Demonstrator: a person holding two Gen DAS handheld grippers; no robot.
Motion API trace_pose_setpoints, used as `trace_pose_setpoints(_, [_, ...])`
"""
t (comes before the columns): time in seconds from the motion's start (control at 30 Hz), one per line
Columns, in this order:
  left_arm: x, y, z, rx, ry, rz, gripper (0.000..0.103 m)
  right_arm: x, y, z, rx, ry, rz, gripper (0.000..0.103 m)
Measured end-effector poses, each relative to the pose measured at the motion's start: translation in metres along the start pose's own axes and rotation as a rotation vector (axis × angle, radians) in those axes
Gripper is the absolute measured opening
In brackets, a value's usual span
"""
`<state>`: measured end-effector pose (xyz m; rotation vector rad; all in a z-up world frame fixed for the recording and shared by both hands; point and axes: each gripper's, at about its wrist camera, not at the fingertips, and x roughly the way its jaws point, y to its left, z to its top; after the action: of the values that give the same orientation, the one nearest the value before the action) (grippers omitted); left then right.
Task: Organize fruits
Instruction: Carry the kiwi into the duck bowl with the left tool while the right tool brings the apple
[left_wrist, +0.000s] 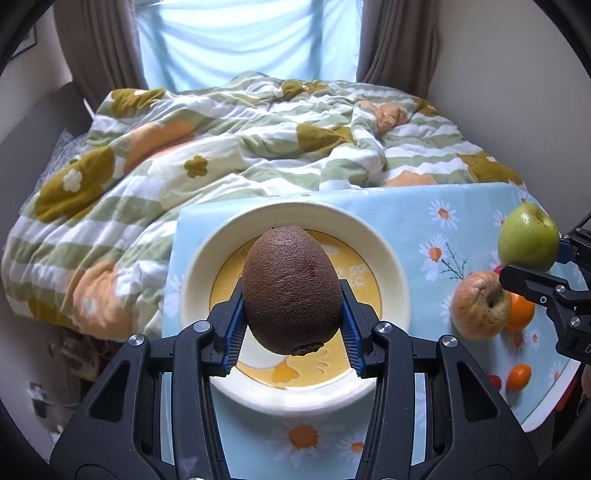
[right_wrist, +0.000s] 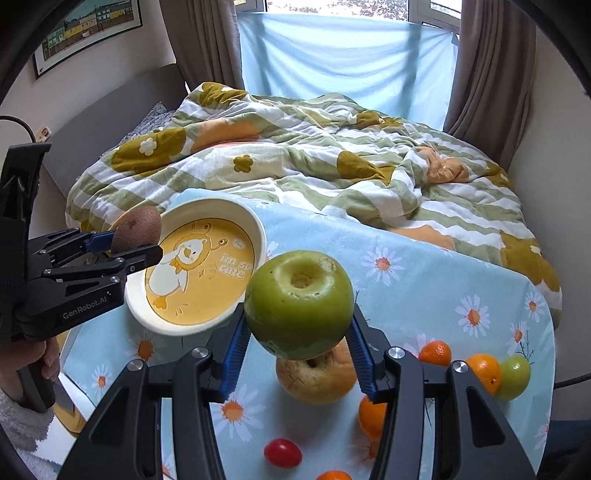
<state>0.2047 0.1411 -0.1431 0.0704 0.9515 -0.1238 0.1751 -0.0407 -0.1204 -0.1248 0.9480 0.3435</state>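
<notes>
My left gripper (left_wrist: 292, 325) is shut on a brown kiwi (left_wrist: 291, 288) and holds it above the white plate with a yellow duck picture (left_wrist: 391, 266). The kiwi (right_wrist: 136, 230) and left gripper (right_wrist: 147, 247) also show in the right wrist view, over the plate's (right_wrist: 255, 229) left edge. My right gripper (right_wrist: 297, 354) is shut on a green apple (right_wrist: 299, 302) and holds it above a reddish-yellow apple (right_wrist: 317, 380). In the left wrist view the green apple (left_wrist: 528, 236) hangs at the far right above that apple (left_wrist: 480, 304).
The fruit lies on a small table with a blue daisy cloth (right_wrist: 424, 288). Oranges (right_wrist: 484, 371), a small green fruit (right_wrist: 515, 376) and a cherry tomato (right_wrist: 282, 453) lie at its right and front. A bed with a rumpled flowered quilt (right_wrist: 295, 158) lies behind.
</notes>
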Motion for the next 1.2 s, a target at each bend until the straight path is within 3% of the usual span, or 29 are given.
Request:
trace_pose_setpoints(0.3, [0.061, 0.023, 0.019, 0.093, 0.055, -0.047, 0.051, 0.030, 0.010, 0.017, 0.076, 0.033, -0.047, 0.047])
trace_pose_setpoints(0.57, [0.082, 0.024, 0.023, 0.162, 0.073, -0.055, 0.052, 0.035, 0.007, 0.019, 0.143, 0.045, -0.093, 0.047])
trace_pose_setpoints(0.63, [0.084, 0.023, 0.023, 0.162, 0.076, -0.067, 0.059, 0.032, 0.007, 0.019, 0.152, 0.043, -0.101, 0.047])
trace_pose_setpoints(0.7, [0.081, 0.022, 0.025, 0.155, 0.062, -0.075, 0.103, 0.030, 0.007, 0.019, 0.155, 0.043, -0.108, 0.047])
trace_pose_setpoints(0.93, [0.062, 0.022, 0.025, 0.163, 0.038, -0.084, 0.103, 0.024, 0.002, 0.021, 0.149, 0.041, -0.117, 0.047])
trace_pose_setpoints(1.2, [0.035, 0.034, 0.014, 0.074, 0.045, -0.069, 0.103, 0.023, 0.002, 0.038, 0.094, 0.025, -0.079, 0.047])
